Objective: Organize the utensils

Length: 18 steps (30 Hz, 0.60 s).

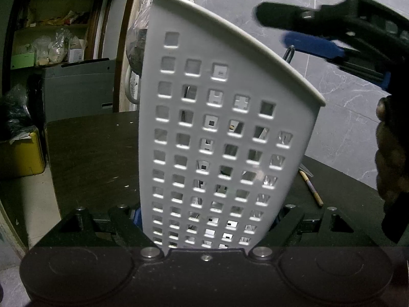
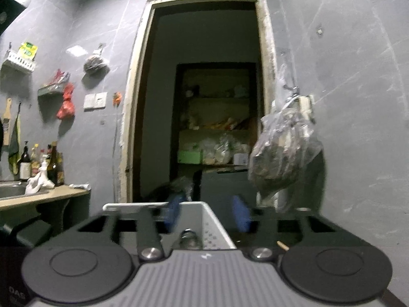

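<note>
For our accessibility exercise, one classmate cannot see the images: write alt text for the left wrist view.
A tall white perforated utensil holder stands tilted on a dark table, clamped between the fingers of the left hand-held gripper. The right hand-held gripper, blue-padded and open, hovers above its rim at upper right. A thin stick lies on the table beyond.

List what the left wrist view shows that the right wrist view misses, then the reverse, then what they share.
Left wrist only: the white holder's perforated side clamped in the left gripper, and the dark table.

Right wrist only: the counter with bottles, a red bag on the wall.

Both: the holder, a metal utensil handle at its rim, the open right gripper, a chopstick.
</note>
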Each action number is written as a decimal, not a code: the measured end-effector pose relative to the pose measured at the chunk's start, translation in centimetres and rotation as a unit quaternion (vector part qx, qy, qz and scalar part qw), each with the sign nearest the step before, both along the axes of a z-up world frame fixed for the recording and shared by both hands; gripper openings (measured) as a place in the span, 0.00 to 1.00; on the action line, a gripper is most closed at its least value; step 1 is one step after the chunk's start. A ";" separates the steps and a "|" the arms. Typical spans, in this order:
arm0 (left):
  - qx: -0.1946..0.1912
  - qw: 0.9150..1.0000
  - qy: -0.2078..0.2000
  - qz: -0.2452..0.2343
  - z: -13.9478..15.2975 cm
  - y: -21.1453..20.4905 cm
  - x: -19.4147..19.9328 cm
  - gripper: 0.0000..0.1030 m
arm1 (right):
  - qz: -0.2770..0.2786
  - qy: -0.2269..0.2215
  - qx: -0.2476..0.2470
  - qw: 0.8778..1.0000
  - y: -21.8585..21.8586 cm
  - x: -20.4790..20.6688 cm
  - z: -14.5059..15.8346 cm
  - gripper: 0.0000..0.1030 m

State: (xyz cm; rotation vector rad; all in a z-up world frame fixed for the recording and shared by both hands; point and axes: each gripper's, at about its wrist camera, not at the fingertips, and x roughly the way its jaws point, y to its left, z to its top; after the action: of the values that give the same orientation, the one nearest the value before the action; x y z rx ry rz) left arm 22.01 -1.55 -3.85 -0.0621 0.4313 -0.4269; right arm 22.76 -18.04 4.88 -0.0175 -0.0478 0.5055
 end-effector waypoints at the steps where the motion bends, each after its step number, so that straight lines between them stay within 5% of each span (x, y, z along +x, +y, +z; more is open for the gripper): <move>1: 0.000 1.000 0.000 0.000 0.0 0.0 0.0 0.81 | -0.007 -0.003 0.005 1.000 -0.5 -0.2 0.1 0.71; 4: -0.002 1.000 0.000 0.000 0.0 0.0 0.0 0.81 | -0.042 -0.009 0.022 0.999 -2.1 -0.7 0.3 0.99; 10: -0.007 1.000 -0.001 0.000 -0.1 0.4 -0.2 0.81 | -0.159 0.026 0.053 0.985 -5.9 -0.1 -0.5 1.00; 18: -0.009 1.000 -0.003 -0.001 -0.2 0.7 -0.3 0.80 | -0.214 0.207 -0.002 0.955 -7.4 4.6 -4.2 1.00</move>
State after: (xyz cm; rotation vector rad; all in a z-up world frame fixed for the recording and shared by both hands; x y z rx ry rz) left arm 21.66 -0.85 -4.07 -0.0769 0.4218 -0.4333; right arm 27.37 -25.47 0.70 0.0729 0.3616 0.0672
